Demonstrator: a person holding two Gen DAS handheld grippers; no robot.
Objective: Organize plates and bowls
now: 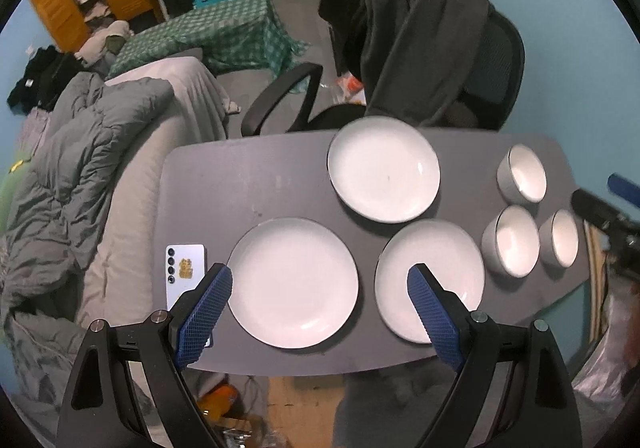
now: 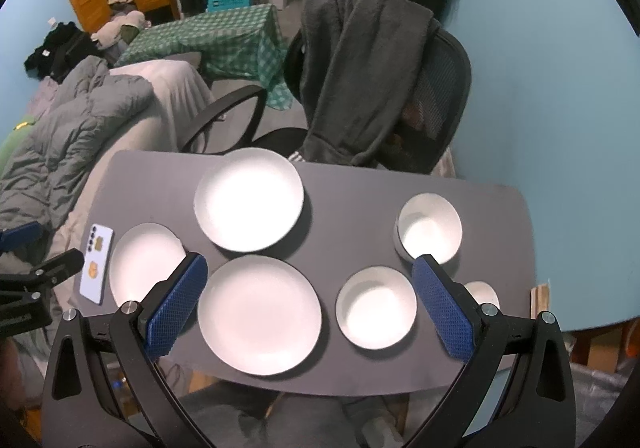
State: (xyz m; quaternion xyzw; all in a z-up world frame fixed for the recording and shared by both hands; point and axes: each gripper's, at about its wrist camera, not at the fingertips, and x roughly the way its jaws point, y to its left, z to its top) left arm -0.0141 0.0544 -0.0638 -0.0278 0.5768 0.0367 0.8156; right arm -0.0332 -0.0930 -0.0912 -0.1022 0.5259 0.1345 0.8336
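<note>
Both grippers hang above the grey desk (image 1: 248, 184) with fingers spread wide and nothing in them. The left gripper (image 1: 320, 308) sits over the 2 near plates, the right gripper (image 2: 310, 304) over the near-middle plate and a bowl.

3 white plates lie flat and apart on the desk: the far plate (image 1: 384, 168), the near-left plate (image 1: 294, 282) and the near-right plate (image 1: 430, 280). The 3 bowls cluster at the right end: the far bowl (image 1: 522, 173), the middle bowl (image 1: 512, 240) and the small outer bowl (image 1: 560, 238).

In the right wrist view the outer bowl is mostly hidden behind the right finger, only a sliver shows. The left wrist view shows all 3 bowls whole, though squeezed by the lens, and the near-right plate is partly covered there by a finger. A phone (image 1: 185, 272) lies at the desk's left edge, its lower end hidden by the left finger. A chair (image 2: 436, 88) draped with a dark garment stands behind the desk.
</note>
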